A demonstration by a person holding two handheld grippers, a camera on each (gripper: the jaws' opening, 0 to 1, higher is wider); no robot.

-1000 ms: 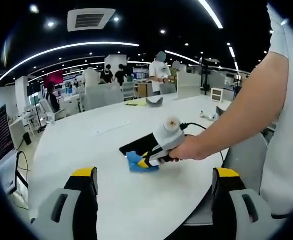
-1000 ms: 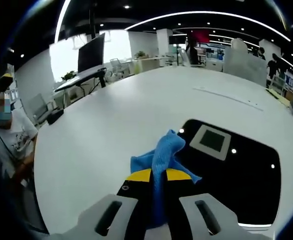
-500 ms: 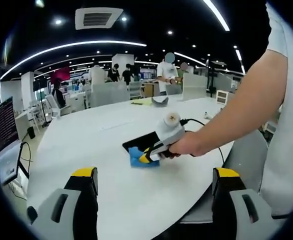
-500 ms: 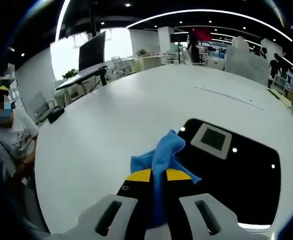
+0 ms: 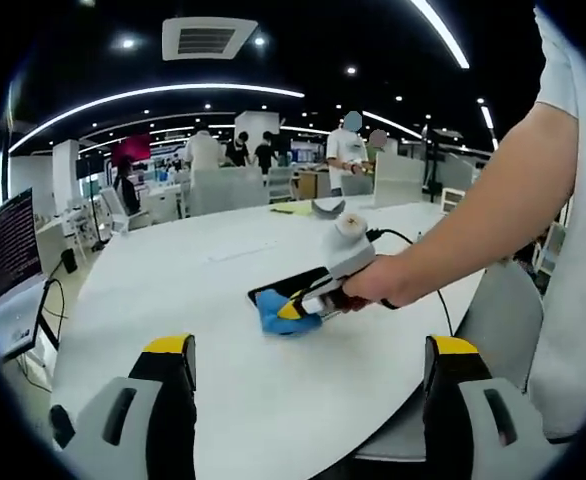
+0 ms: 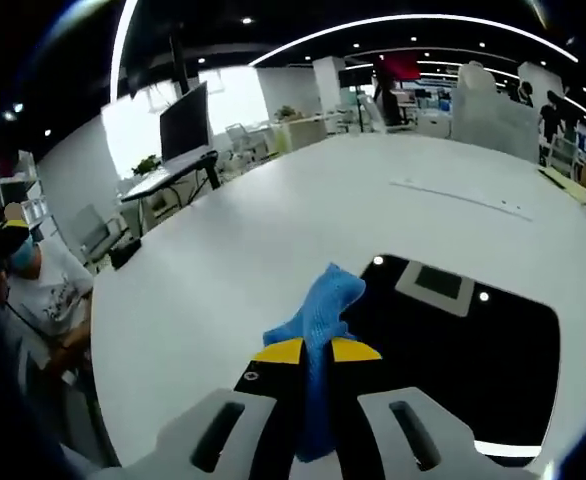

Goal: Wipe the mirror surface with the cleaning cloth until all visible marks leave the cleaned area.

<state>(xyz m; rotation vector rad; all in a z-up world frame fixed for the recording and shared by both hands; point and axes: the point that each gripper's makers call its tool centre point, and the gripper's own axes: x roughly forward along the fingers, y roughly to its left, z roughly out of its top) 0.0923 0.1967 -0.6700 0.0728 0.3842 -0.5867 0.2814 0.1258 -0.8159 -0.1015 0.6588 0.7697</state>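
Note:
A dark rectangular mirror (image 6: 463, 335) lies flat on the white table (image 6: 233, 240), reflecting ceiling lights and a vent. My right gripper (image 6: 318, 352) is shut on a blue cleaning cloth (image 6: 318, 315) whose free end rests at the mirror's near-left edge. In the left gripper view the right gripper (image 5: 295, 310), held by a hand, presses the blue cloth (image 5: 273, 318) beside the mirror (image 5: 285, 288). My left gripper (image 5: 308, 350) stands open above the near table, well short of the mirror, with nothing between its jaws.
A black cable (image 5: 413, 262) trails across the table from the right gripper. A monitor (image 6: 185, 120) and chairs stand beyond the table's far edge. A seated person (image 6: 33, 290) is at the left. Several people stand in the background (image 5: 348, 160).
The right gripper has tilted up slightly, still holding the cloth at the mirror's edge. The left view has shifted a little; the left gripper stays open.

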